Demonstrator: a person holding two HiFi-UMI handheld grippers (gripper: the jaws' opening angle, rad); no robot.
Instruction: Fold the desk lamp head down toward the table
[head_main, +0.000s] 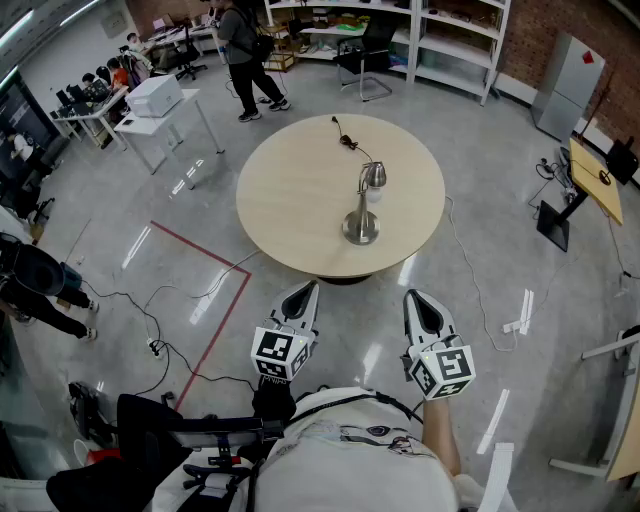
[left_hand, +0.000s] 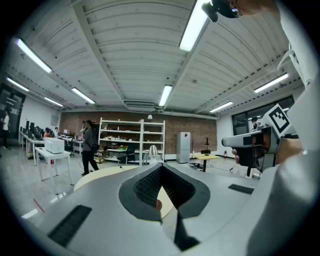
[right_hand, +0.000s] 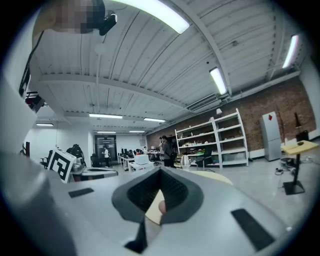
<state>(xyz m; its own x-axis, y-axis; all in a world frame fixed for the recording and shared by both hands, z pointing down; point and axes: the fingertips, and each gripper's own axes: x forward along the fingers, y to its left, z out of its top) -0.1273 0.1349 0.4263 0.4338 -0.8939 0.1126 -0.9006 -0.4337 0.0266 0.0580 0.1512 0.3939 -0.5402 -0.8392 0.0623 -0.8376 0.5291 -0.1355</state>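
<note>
While the desk lamp (head_main: 364, 205) stands upright on the round worktop (head_main: 290, 190), right of centre, its silver head (head_main: 375, 175) up above the round base (head_main: 361, 230) and its cord (head_main: 349, 140) trailing to the far edge, both grippers hover over the floor short of the near rim. Left gripper (head_main: 303, 293): fingers clenched together, nothing between them. Right gripper (head_main: 420, 300): likewise pressed together and empty. Both point toward the lamp, well apart from it.
</note>
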